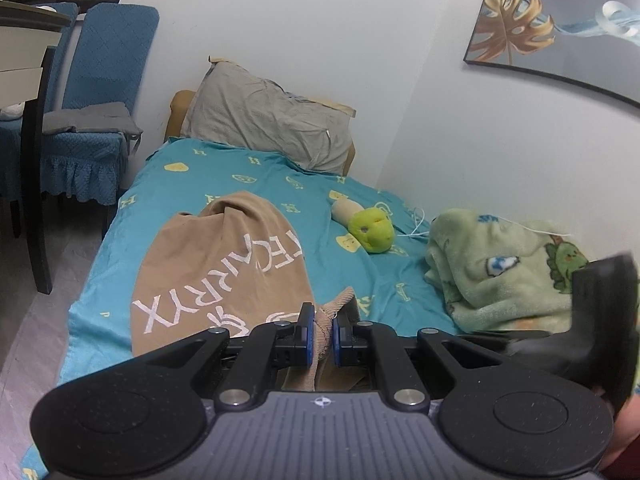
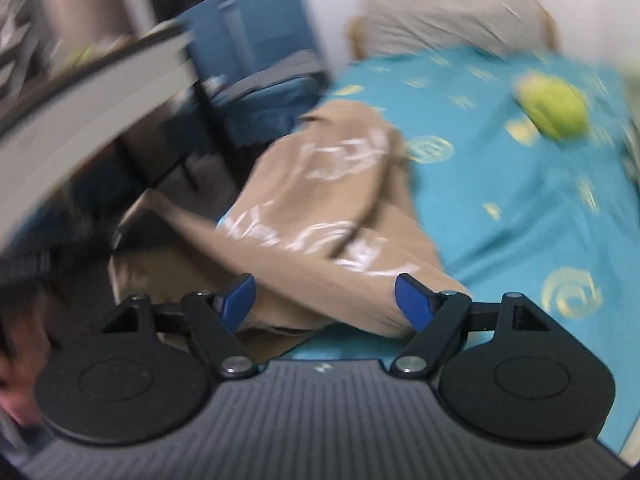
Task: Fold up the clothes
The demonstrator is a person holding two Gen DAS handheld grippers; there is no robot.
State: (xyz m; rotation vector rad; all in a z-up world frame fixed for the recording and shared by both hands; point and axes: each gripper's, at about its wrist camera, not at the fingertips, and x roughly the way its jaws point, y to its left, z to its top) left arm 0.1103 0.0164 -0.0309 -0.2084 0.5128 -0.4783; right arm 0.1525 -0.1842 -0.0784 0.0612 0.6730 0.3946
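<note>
Left gripper (image 1: pixel 320 334) pinches the tan shirt's (image 1: pixel 224 268) ribbed hem; right gripper (image 2: pixel 325 300) gapes empty, probably grabbing cloth at twelve o'clock next.

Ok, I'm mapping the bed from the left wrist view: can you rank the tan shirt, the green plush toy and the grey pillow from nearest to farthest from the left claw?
1. Tan shirt: its ribbed edge is pinched in the left claw.
2. Green plush toy: mid-bed, ahead and right.
3. Grey pillow: at the head of the bed, against the wall.

Smooth tan cloth shirt (image 1: pixel 224 264), ribbed hem; fleecy blanket (image 1: pixel 500 272).
</note>
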